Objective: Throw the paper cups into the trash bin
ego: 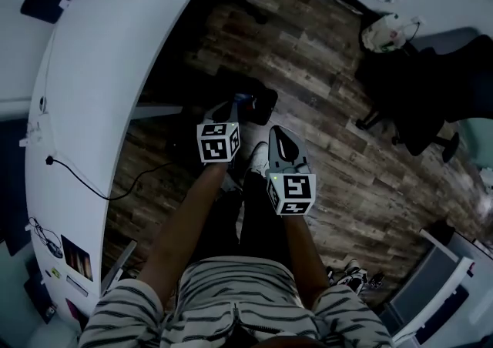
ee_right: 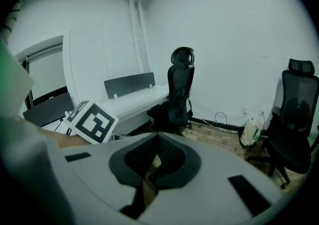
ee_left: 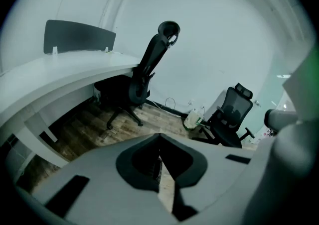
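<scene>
The left gripper (ego: 243, 102) and right gripper (ego: 279, 135) were both closed and empty at frame centre. No paper cups or trash bin showed in any view. Progress could not be confirmed.

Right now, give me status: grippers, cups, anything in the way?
Left gripper shut, empty. Right gripper shut, empty. No paper cups in view. Black chair ahead by the desk.

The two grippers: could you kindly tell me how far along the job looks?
Nothing looks done: no cup or bin shows in any view. In hand: nothing; the left gripper and right gripper are both shut and empty, over the wooden floor. Left: the whole job.
</scene>
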